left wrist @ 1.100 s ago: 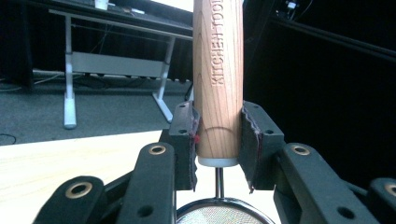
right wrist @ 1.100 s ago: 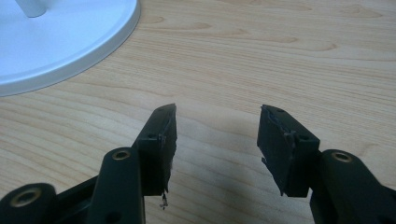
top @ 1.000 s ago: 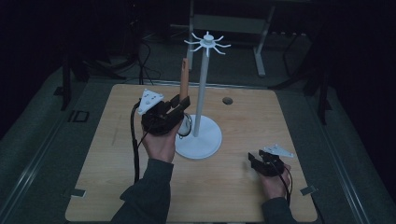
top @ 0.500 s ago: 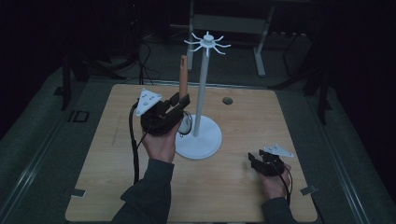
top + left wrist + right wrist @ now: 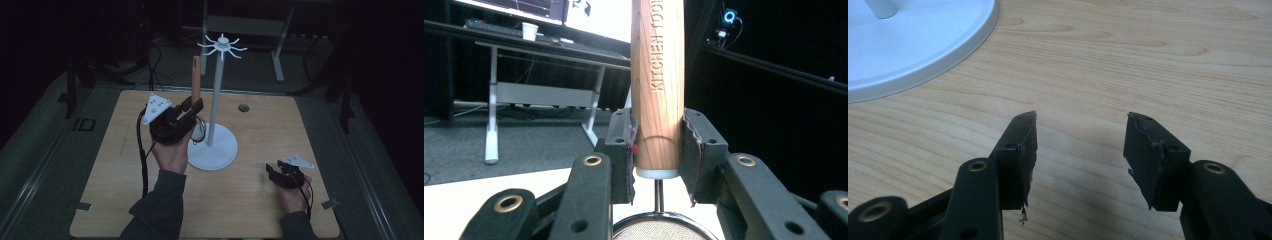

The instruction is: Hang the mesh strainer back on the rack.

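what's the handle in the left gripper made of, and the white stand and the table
Handle: looks like wood, smooth reddish-brown with visible grain and engraved letters. White stand: evenly white with a soft sheen on its base, probably painted metal or plastic; can't tell which. Table: pale wood-grain surface, possibly laminate rather than solid wood.

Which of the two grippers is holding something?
The left gripper: its fingers clamp a wooden handle upright. The right gripper rests open, holding nothing.
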The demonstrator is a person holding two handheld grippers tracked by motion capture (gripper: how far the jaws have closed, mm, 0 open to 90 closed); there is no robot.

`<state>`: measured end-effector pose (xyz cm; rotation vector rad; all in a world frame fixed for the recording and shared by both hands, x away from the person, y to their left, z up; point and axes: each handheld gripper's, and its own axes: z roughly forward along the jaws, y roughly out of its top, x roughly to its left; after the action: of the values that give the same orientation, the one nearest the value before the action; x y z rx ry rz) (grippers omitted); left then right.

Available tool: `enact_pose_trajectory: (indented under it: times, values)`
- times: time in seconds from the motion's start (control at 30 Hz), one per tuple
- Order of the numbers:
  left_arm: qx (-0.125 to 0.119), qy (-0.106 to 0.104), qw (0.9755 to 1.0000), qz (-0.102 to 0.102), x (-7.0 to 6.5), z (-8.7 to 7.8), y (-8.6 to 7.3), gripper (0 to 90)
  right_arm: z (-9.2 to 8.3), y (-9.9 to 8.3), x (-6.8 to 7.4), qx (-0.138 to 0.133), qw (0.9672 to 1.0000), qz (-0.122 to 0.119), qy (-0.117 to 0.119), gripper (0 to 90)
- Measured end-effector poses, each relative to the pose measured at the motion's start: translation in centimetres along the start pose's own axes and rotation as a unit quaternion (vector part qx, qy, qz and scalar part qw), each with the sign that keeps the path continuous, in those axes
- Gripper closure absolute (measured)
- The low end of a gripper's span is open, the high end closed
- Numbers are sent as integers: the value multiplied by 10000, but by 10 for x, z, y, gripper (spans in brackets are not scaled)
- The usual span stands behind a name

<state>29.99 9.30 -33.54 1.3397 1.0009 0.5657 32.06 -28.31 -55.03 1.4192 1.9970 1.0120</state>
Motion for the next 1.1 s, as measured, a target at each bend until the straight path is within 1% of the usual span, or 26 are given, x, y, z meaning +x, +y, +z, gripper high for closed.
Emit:
enact_pose_trajectory:
  times: [0.07, 0.4, 0.57, 0.63, 1.1]
  values:
    - [-24, -3, 10000, -11, -1, 1, 1, 689, 0, 0, 0, -4, 10000, -3, 2, 468]
    - [-23, -31, 10000, 66, -4, 4, 5, 689, 0, 0, 0, -12, 10000, -32, -5, 468]
    - [-19, -48, 10000, 67, -4, 6, 7, 689, 0, 0, 0, -10, 10000, -24, -4, 468]
    - [-19, -75, 10000, 38, -4, 7, 8, 689, 0, 0, 0, -8, 10000, -27, -6, 467]
    - [-23, -59, 10000, 17, -4, 10, 15, 689, 0, 0, 0, 3, 10000, -11, -4, 467]
